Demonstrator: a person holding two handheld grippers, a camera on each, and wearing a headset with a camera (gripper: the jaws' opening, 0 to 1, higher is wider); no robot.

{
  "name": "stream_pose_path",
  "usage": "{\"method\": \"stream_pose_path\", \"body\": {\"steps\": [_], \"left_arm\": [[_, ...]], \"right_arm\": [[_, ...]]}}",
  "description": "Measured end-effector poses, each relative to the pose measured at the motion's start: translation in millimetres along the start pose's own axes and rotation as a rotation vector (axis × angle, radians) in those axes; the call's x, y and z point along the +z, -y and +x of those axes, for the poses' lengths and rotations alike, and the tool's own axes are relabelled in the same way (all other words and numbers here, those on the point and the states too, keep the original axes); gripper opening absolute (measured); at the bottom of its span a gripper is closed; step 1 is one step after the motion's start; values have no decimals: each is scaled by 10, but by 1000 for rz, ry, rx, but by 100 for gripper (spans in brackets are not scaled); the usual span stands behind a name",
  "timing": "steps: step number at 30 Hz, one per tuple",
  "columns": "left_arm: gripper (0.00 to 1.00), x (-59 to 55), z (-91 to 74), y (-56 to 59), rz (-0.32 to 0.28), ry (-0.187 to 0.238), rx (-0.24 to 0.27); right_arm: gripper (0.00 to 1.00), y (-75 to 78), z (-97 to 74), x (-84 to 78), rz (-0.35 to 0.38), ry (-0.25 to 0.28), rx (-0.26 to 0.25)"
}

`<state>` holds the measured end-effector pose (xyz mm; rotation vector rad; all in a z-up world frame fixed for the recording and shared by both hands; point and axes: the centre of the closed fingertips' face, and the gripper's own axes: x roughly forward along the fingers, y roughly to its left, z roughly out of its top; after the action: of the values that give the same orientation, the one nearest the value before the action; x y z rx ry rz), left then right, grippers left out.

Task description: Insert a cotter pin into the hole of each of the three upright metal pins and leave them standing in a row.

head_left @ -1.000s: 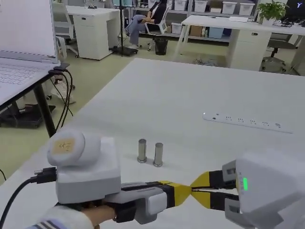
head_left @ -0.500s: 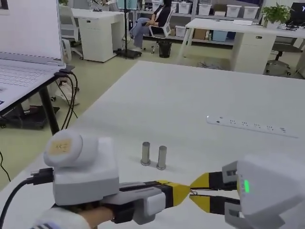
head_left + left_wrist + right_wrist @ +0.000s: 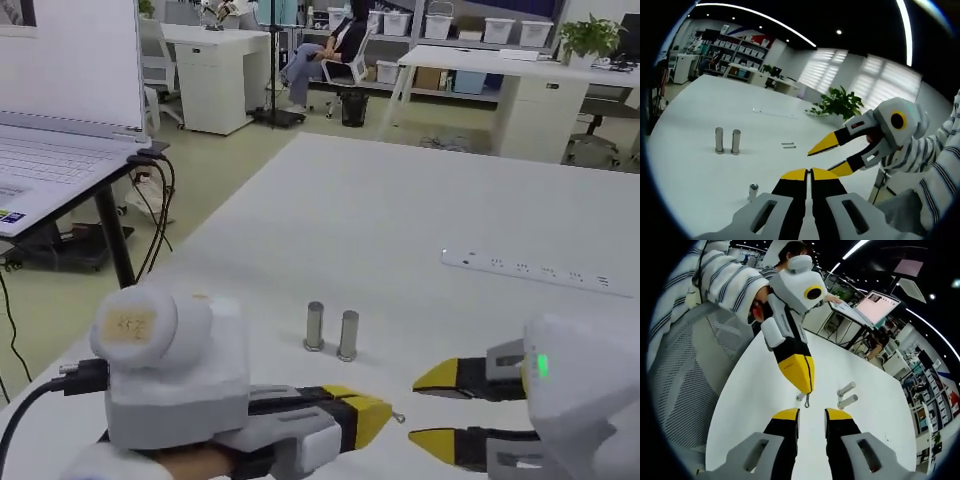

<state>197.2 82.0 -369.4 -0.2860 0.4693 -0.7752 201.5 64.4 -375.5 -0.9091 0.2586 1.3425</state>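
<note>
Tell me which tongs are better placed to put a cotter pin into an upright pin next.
Left. The left tongs are shut on a cotter pin at their tip; the right tongs are open and hold nothing.

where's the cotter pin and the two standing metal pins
cotter pin (image 3: pixel 806 400): right gripper view, its free end
left metal pin (image 3: pixel 314 327): head view, mid shaft
right metal pin (image 3: pixel 348 336): head view, mid shaft

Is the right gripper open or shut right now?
Open. In its own view the right gripper shows a clear gap between its yellow-tipped jaws; the head view shows them apart too.
</note>
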Motion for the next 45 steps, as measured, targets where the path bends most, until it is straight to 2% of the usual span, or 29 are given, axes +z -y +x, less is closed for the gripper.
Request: {"method": "stream_pose_path", "body": {"steps": [3,7,8,9,10,14,21,28,38,45], "left_arm": [[0,-10,-11,19,68,-7,-6],[0,-9,-21,30,130,-7,-12],[0,-9,-23,31,142,-7,-14],[0,-9,-25,35,169,-6,-18],[0,-11,-28,37,207,-7,-20],[0,-44,-35,48,268,-25,-25],[0,-56,-53,85,326,-22,-43],[0,-85,-48,124,385,-27,-53],[0,-90,-27,251,423,-21,-103],[0,-113,-6,322,435,-29,-128]], "right_arm": [[18,14,-15,-33,23,-6,13],[22,26,-48,-105,85,-19,45],[22,18,-52,-124,96,-24,59],[23,-31,-62,-173,135,-47,97],[23,-27,-66,-206,152,-61,111],[26,-14,-68,-239,185,-59,145],[25,-45,-66,-231,214,-55,191],[18,-110,-36,-224,222,-43,230],[13,-268,8,-92,297,32,299],[10,-336,27,-88,289,27,325]]}}
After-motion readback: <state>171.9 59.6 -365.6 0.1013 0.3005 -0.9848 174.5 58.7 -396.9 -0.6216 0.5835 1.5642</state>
